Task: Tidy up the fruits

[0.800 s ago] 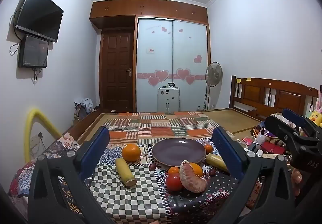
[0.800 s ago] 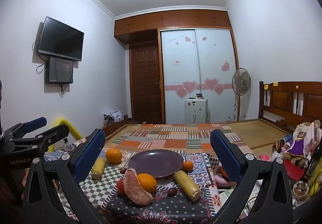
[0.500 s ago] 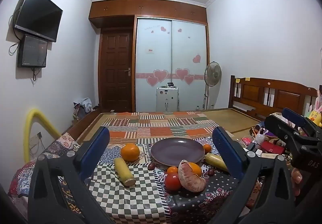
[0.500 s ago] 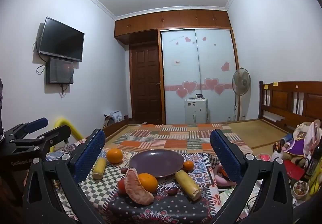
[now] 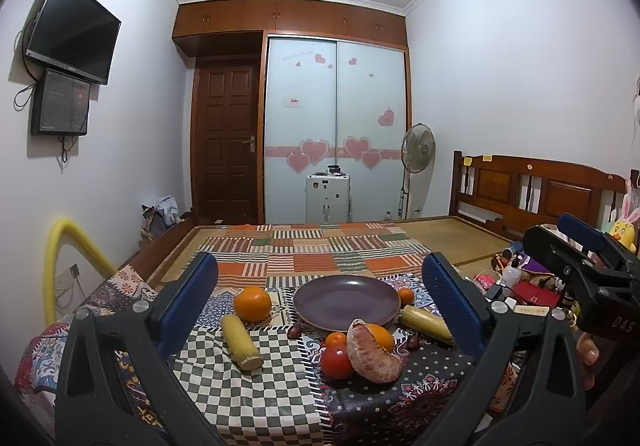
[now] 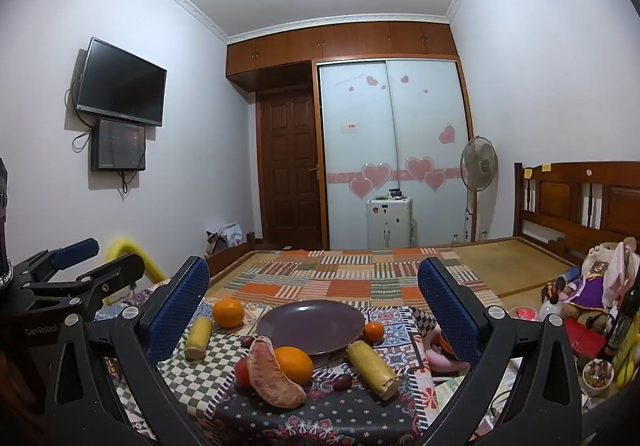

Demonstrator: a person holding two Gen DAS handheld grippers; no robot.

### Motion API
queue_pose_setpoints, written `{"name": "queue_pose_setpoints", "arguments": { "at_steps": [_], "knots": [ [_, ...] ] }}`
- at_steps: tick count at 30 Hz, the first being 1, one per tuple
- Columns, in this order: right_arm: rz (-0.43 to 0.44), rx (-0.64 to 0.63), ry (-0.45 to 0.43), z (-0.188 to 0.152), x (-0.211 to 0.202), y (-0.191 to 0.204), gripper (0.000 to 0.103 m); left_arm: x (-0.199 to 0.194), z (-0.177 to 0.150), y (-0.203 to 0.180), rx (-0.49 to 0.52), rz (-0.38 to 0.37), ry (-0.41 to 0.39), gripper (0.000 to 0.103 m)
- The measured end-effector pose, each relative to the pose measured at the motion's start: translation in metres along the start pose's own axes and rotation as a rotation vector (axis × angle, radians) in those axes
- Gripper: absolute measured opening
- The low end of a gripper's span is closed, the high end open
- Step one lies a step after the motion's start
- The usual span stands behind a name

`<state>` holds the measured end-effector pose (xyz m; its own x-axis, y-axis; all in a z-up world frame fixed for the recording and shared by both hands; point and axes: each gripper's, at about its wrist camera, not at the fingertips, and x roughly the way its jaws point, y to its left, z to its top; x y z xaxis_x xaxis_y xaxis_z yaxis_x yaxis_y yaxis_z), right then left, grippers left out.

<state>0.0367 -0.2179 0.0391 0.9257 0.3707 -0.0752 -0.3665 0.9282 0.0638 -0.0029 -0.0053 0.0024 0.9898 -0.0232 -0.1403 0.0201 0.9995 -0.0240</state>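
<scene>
Both pairs of fingers stand spread wide with nothing between them: the left gripper [image 5: 320, 310] and the right gripper [image 6: 312, 310] hang short of the table [image 5: 256, 390], touching no fruit.

Nearest, ahead of and slightly below the right fingertips, lies a peeled pomelo segment [image 6: 272, 378], leaning against a large orange [image 6: 294, 364] with a tomato [image 6: 241, 368] tucked behind it. The segment looks soft and easily crushed, so it wants a light pinch across its thick middle. The tomato is smooth and likely slippery; the orange is firm and would take a squeeze across its widest part.

Just inside the right finger of that gripper rests a yellow corn piece [image 6: 372, 368], stiff and best gripped across its length; a second corn piece [image 5: 241, 342] lies inside the left gripper's left finger. Small dark fruits [image 6: 342, 382], perhaps dates, sit among them.

Farther out, centred between the fingers, is the purple plate [image 6: 276, 334], bare inside. A second orange [image 5: 252, 303] and a small tangerine [image 6: 374, 330] flank it.

The front table edge is close beneath the fingers, and clutter [image 6: 580, 326] crowds the right side; open room is above the plate.
</scene>
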Motion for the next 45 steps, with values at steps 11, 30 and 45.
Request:
{"name": "queue_pose_setpoints", "arguments": {
  "at_steps": [11,30,45],
  "knots": [
    [0.0,-0.007,-0.002,0.0003,0.0001,0.0019,0.103,-0.0009,0.0001,-0.0003,-0.007,0.002,-0.001,0.103],
    [0.002,-0.004,-0.008,-0.0004,0.0,0.0011,0.103,0.004,-0.0002,0.0018,-0.018,-0.006,0.013,0.103],
    [0.004,-0.002,-0.006,-0.002,0.0001,0.0019,0.103,0.0045,-0.0003,-0.0001,-0.016,-0.01,0.01,0.103]
  ]
}}
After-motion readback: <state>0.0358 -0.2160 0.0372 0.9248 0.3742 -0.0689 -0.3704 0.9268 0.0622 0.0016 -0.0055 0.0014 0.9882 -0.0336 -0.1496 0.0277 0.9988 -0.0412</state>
